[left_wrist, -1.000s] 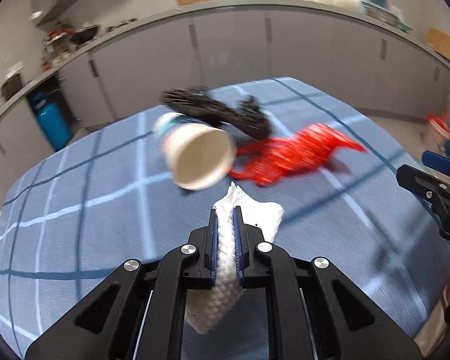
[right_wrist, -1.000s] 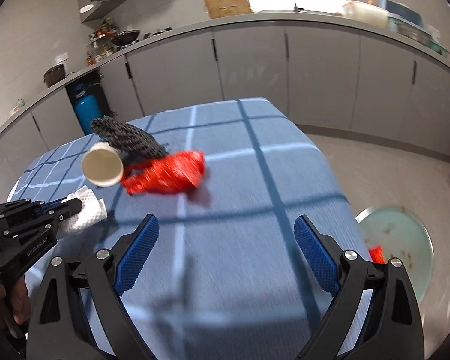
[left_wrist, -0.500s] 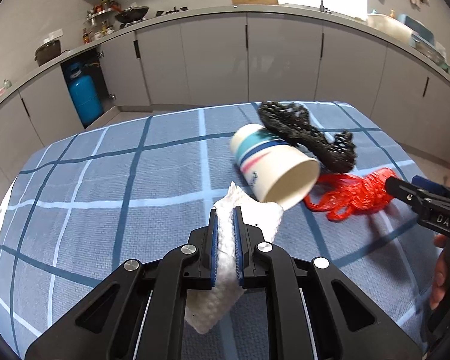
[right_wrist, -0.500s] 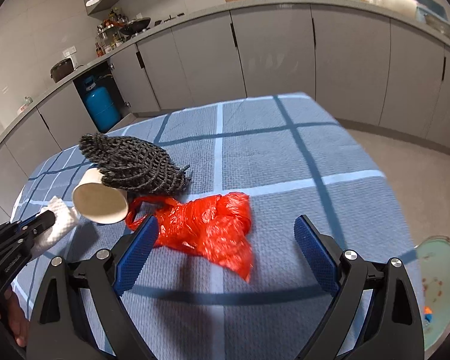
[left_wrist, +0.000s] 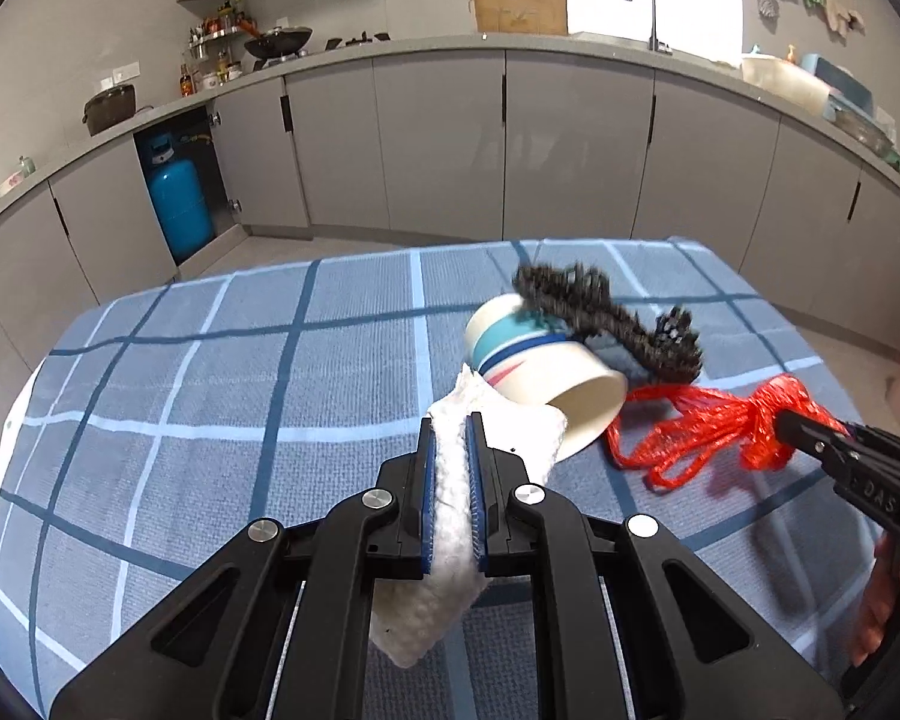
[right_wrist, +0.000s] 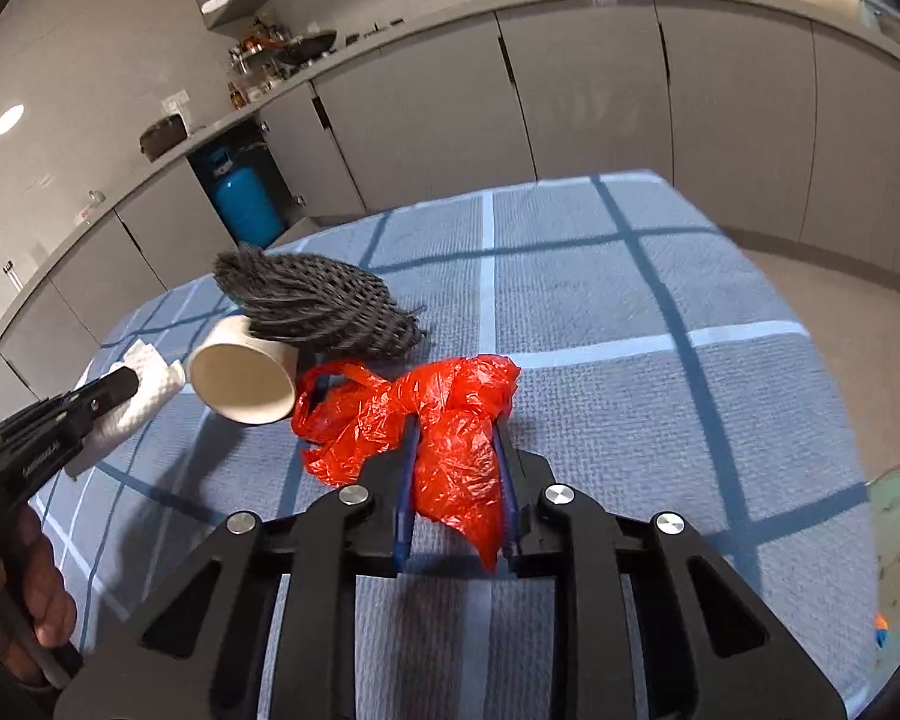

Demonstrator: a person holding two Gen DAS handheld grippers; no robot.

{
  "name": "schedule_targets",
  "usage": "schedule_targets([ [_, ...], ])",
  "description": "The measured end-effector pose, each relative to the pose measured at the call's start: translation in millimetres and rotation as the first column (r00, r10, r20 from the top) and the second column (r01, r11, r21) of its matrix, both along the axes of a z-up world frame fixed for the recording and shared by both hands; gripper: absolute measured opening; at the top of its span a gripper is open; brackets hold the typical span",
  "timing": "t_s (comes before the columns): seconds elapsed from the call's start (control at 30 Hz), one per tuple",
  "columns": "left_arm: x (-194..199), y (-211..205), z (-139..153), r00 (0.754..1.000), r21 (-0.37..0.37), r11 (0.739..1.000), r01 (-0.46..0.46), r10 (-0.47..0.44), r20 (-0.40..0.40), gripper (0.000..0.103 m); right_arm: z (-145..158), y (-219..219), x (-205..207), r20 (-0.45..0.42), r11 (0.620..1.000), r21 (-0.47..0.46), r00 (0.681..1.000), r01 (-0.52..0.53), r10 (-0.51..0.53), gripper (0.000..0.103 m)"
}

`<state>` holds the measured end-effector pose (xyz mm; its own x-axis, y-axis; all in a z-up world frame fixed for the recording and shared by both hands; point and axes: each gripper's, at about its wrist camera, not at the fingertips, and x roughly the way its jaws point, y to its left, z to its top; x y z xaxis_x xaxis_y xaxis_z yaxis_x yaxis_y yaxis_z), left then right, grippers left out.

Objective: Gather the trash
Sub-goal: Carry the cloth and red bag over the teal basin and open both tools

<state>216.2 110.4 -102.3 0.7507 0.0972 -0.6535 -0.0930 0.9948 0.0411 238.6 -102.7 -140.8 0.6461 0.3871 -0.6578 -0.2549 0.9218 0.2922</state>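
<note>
Left hand-held gripper (left_wrist: 451,468): clamped on soft white tissue (left_wrist: 450,480).
Right hand-held gripper (right_wrist: 455,468): pinching crinkly, light red bag (right_wrist: 444,420) beside paper cup (right_wrist: 243,375).

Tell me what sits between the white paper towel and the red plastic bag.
The paper cup, lying on its side with its open mouth toward the camera, sits between the paper towel and the red bag. The right wrist view shows it best.

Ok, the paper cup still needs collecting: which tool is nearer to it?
Left. The left tool, shut on the white tissue, sits beside the paper cup. The right tool grips the red bag farther off.
</note>
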Motion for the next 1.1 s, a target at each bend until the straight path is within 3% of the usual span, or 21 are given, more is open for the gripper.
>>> schedule_targets([
  [0.3,-6,-29,24,0.998,0.01,0.999,0.05,-0.05,0.045,0.011,24,-23,-31,0.069,0.999,0.026,0.997,0.039,-0.04,0.023],
  [0.57,-5,-59,27,0.993,0.043,0.994,0.105,-0.107,0.05,0.011,35,-42,-52,0.107,0.997,0.013,0.991,0.077,-0.079,0.023],
  [1.1,0,-122,35,0.974,0.081,0.974,0.212,-0.218,0.067,0.011,37,-85,-70,0.15,0.982,0.014,0.971,0.187,-0.187,0.023],
])
